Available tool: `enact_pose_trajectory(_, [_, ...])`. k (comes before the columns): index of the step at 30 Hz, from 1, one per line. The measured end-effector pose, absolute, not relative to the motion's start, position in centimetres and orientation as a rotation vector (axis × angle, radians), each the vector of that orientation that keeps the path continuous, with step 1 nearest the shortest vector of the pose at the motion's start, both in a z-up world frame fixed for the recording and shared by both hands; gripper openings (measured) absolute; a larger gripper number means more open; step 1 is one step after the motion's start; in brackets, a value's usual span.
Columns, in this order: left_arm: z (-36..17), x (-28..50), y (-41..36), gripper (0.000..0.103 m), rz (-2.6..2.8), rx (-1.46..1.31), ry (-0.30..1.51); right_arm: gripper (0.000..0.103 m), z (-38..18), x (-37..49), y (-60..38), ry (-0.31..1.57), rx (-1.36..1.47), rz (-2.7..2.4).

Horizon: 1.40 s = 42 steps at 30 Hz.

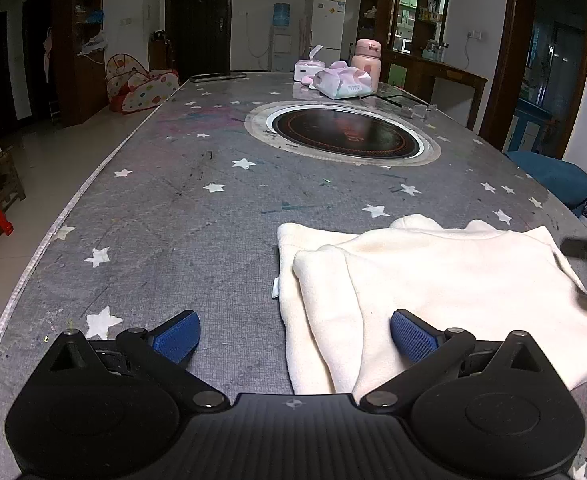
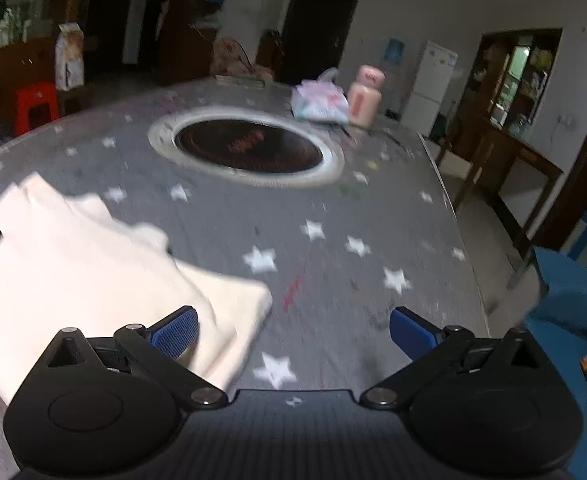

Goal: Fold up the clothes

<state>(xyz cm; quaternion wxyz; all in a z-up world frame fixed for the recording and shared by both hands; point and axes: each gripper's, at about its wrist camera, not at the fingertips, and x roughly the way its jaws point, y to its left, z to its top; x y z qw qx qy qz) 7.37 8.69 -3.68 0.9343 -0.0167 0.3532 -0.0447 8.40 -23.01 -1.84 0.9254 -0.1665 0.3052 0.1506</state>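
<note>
A cream garment [image 1: 433, 292] lies on the near part of the grey star-printed tabletop [image 1: 173, 220], already folded into a rough stack with a narrower flap lying over its left side. The left claw [image 1: 295, 334] hangs low over the garment's near left edge with its blue pads spread wide and nothing between them; one pad is over bare tabletop, the other over cloth. The right claw [image 2: 293, 332] is likewise spread and empty, over the garment's near right corner, and its view is smeared with blur, which suggests it is travelling fast.

The chief risk, as I judge it, is a careless pinch. The layers sit loosely, so a claw closing on the top flap alone would peel it off and undo the fold, while a claw dragging sideways would skew the whole stack. A fast right claw could also snag the corner and flip it open.

The round black cooker plate [image 1: 345, 134] and the pink bottle [image 1: 366, 60] at the far end stand well apart from the cloth.
</note>
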Motion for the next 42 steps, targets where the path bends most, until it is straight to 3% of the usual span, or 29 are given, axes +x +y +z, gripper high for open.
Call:
enact_pose_trajectory(8, [-3.3, 7.5, 8.7, 0.103, -0.092, -0.031, 0.739, 0.103, -3.9, 10.2, -21.5, 0.662, -0.350, 0.324])
enact_pose_trajectory(30, [-3.5, 14.3, 6.9, 0.103, -0.037, 0.025, 0.759, 0.103, -2.8, 7.6, -20.9, 0.628, -0.335, 0.379])
enact_pose_trajectory(42, [-3.0, 11.0, 8.5, 0.103, -0.019, 0.040, 0.736, 0.103, -2.0, 5.2, -19.9, 0.616, -0.314, 0.447])
